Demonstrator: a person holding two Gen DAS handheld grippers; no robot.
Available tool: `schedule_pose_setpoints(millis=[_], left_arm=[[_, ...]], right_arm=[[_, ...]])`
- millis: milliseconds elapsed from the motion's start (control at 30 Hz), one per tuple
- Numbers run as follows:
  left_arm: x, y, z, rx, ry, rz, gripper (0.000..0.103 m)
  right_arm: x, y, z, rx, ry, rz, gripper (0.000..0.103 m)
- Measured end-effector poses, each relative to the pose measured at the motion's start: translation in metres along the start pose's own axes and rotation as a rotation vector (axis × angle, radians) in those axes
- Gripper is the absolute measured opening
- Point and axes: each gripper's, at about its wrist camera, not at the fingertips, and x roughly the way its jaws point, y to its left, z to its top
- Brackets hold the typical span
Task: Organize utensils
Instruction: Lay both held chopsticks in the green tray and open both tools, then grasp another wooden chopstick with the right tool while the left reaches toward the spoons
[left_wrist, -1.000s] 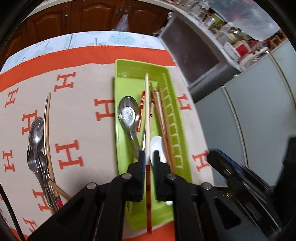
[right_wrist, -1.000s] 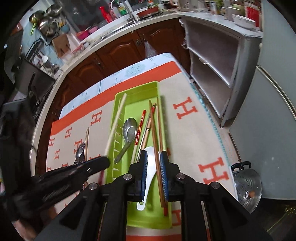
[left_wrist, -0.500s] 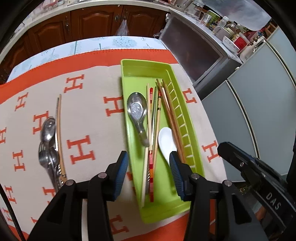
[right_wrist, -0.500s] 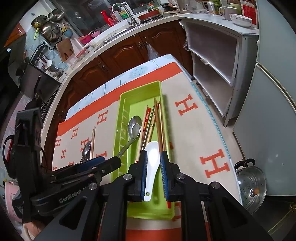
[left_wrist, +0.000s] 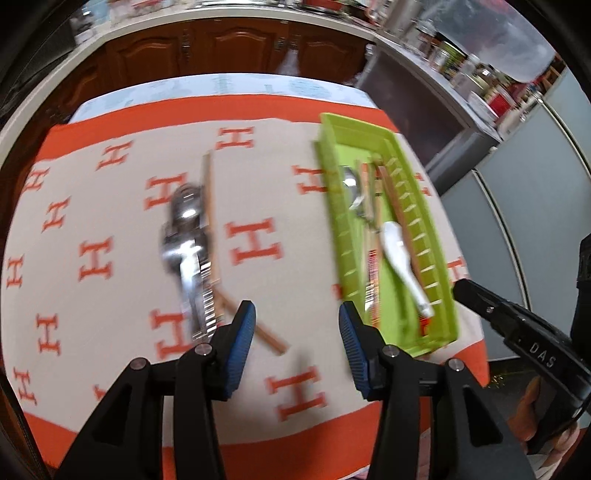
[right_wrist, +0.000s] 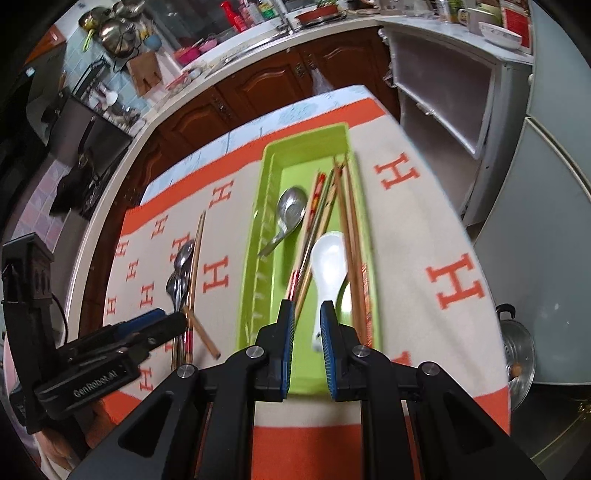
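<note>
Orange-patterned cloth (left_wrist: 255, 243); left tool (left_wrist: 295, 325) gapes, seemingly empty; tray (left_wrist: 439, 306) beside.

Glossy green plastic tray (right_wrist: 255, 229), shiny metal spoons (left_wrist: 184, 236)

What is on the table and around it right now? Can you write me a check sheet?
Surface: tablecloth, beige with orange H marks and an orange border.
Job's things: green tray holds a metal spoon, a white spoon and chopsticks; loose spoons and loose chopsticks lie on the cloth beside it.
Clutter: nothing seen on the cloth.
Grippers: left gripper open and empty over the cloth, jaws have just been opening; right gripper narrow, over the tray's near end, grip unclear.
Cables: black cable by the left gripper.
Surroundings: wooden cabinets, steel pot on the floor.
</note>
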Motion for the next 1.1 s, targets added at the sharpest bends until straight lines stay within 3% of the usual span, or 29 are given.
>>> schedule_pose_setpoints(millis=[233, 733, 1100], left_arm=[[-0.001, 0.042, -0.024, -0.054, -0.003, 0.091, 0.046], [0.010, 0.098, -0.025, -0.142, -0.004, 0.064, 0.046], [0.022, 0.122, -0.016, -0.177, 0.007, 0.037, 0.046]], right_arm=[[0.012, 0.030, -0.013, -0.066, 0.035, 0.010, 0.015], [0.042, 0.115, -0.007, -0.225, 0.124, 0.054, 0.015], [0.110, 0.165, -0.013, -0.359, 0.264, 0.079, 0.015]])
